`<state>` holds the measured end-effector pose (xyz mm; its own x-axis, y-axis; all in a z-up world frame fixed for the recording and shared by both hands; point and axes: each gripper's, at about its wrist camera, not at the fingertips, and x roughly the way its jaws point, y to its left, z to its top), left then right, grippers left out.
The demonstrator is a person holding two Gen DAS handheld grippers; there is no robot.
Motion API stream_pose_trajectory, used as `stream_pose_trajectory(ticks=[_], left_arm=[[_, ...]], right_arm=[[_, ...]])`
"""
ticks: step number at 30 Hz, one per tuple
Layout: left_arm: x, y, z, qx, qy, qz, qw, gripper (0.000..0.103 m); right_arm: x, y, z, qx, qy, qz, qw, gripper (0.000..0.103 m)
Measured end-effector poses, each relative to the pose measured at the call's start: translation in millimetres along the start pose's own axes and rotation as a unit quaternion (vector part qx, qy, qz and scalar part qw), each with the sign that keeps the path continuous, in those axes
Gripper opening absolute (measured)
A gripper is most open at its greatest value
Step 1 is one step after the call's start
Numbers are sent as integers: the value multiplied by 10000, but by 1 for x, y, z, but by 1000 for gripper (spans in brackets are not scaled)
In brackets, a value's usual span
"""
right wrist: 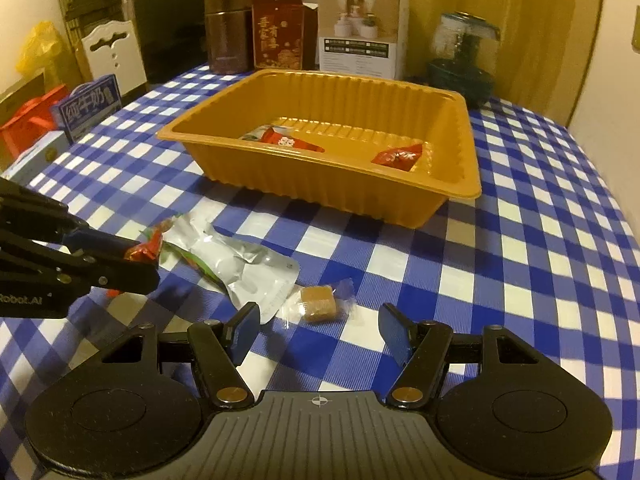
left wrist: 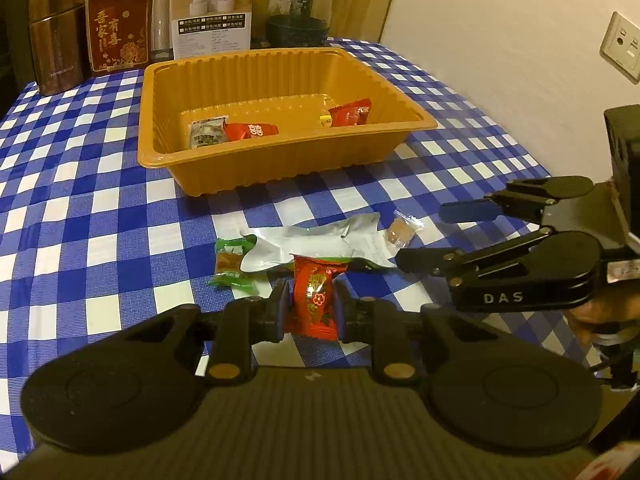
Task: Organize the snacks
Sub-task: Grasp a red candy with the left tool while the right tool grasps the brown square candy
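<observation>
The left gripper (left wrist: 309, 305) has its jaws pinching a red candy (left wrist: 313, 300). The right gripper (right wrist: 318, 334) has its jaws spread apart over the checked bench (right wrist: 520, 280), with a brown candy (right wrist: 318, 304) just ahead at 12 o'clock. A silver bag (right wrist: 240, 268) lies at 11 o'clock. Farther back, the orange tray (right wrist: 400, 200) holds red snacks (right wrist: 396, 156).

Worktop (right wrist: 540, 240) clear right of tray (right wrist: 460, 184); pouch (right wrist: 248, 276) and candy (right wrist: 318, 304) lie near; boxes (right wrist: 362, 32) block far edge.

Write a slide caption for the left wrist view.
Left gripper clamps a red candy before the orange tray.
</observation>
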<state>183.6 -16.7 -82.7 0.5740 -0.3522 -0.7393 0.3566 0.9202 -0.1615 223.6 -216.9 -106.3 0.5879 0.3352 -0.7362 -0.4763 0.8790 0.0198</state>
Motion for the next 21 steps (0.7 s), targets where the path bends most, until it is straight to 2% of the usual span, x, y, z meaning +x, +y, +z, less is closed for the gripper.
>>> stream_pose_trajectory(ticks=[5, 13, 17, 18, 21], left_arm=[[1, 1, 1, -53, 6, 12, 10000, 20], [2, 1, 2, -83, 1, 5, 10000, 20], [3, 2, 2, -116, 10, 23, 9999, 20], [3, 3, 2, -129, 12, 25, 9999, 20], [2, 3, 2, -136, 12, 22, 9999, 20]], right_arm=[[11, -5, 1, -108, 42, 25, 9999, 66], [22, -4, 0, -392, -154, 262, 9988, 66], [25, -8, 2, -306, -144, 232, 9992, 65], [25, -8, 2, -277, -126, 220, 9993, 64], [23, -8, 2, -285, -110, 274, 9992, 49]])
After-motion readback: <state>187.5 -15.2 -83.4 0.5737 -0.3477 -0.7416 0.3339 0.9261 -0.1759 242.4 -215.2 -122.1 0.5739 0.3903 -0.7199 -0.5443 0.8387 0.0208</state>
